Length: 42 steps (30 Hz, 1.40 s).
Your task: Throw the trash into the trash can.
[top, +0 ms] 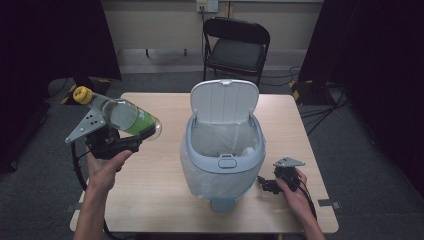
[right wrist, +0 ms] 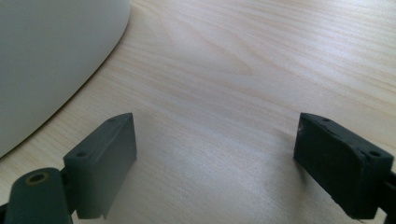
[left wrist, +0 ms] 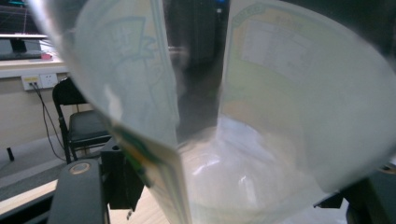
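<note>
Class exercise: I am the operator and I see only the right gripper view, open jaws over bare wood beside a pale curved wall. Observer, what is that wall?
Observer: It is the bin, lined with a bag, lid standing open.
Operator: Where is the other gripper?
Observer: The left gripper is raised at the table's left side.
Operator: Is it carrying anything?
Observer: Yes, a clear plastic bottle with a yellow cap, lying tilted.

Dim in the high view, darkest at the curtained sides, brightest on the pale surface. Soft and grainy throughout. Heavily blurred up close in the left gripper view, with glare off the clear bottle. Soft sheen on wood grain between the right claw tips.
</note>
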### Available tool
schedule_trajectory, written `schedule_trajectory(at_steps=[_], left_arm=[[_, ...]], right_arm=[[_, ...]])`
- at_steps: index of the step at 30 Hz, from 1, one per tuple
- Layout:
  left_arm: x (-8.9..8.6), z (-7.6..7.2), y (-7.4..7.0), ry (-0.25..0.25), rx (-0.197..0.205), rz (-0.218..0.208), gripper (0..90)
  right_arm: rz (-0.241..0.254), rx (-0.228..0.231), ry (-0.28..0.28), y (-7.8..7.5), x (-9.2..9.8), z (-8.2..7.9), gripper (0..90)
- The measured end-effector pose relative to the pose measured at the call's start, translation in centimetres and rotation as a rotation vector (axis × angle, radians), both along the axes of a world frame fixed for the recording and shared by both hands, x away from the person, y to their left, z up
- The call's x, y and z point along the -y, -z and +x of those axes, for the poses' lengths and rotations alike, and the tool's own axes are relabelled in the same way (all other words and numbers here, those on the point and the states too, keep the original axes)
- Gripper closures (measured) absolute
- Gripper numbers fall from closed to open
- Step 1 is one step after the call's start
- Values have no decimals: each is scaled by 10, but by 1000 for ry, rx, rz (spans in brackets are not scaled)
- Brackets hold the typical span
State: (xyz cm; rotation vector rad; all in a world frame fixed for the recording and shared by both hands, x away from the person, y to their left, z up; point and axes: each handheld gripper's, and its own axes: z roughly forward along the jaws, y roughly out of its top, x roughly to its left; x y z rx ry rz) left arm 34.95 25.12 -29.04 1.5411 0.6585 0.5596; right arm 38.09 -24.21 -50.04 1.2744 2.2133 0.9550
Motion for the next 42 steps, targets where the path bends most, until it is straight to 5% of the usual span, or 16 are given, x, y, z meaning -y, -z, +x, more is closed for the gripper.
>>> schedule_trajectory(at_steps=[12, 19, 30, 42], left_arm=[[15, -3, -19, 61, 28, -64, 282], [26, 0, -30, 72, 44, -48, 281], [49, 3, -53, 164, 62, -56, 281], [78, 5, -66, 213, 50, -33, 281]], right_arm=[[0, 0, 0, 0, 0, 0, 120], [0, 0, 0, 0, 0, 0, 120], [0, 0, 0, 0, 0, 0, 121], [0, 0, 0, 0, 0, 0, 120]])
